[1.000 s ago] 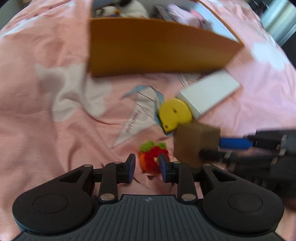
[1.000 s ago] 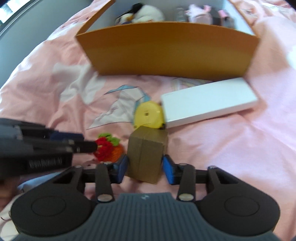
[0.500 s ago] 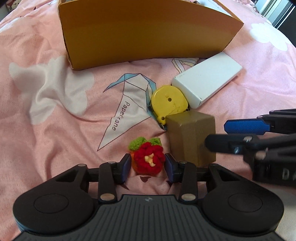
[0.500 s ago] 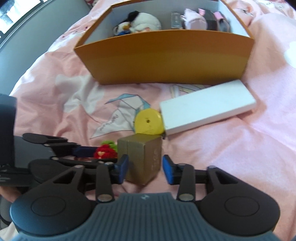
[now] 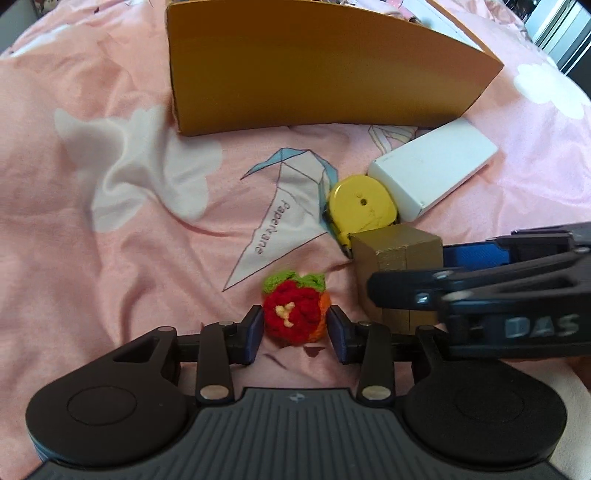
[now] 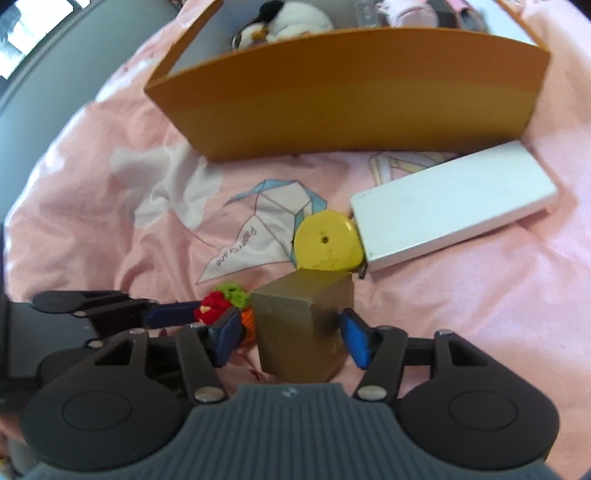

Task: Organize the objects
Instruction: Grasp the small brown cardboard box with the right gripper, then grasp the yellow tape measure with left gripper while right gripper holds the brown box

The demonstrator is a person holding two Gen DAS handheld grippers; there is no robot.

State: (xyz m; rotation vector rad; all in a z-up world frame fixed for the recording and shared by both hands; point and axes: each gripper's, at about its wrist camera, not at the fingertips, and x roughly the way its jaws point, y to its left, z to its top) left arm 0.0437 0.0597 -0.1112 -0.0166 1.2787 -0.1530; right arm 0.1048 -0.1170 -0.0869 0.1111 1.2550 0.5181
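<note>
Pink bedding (image 5: pixel 110 258) carries the unsorted items: left claw (image 5: pixel 295 334) opening around a crocheted strawberry (image 5: pixel 293 314), right claw (image 6: pixel 291 338) opening around a brown box (image 6: pixel 303 328), while the orange bin (image 6: pixel 351 99) ahead already holds plush toys (image 6: pixel 284 18).

Black grippers, blue-padded jaws, silver screws
</note>
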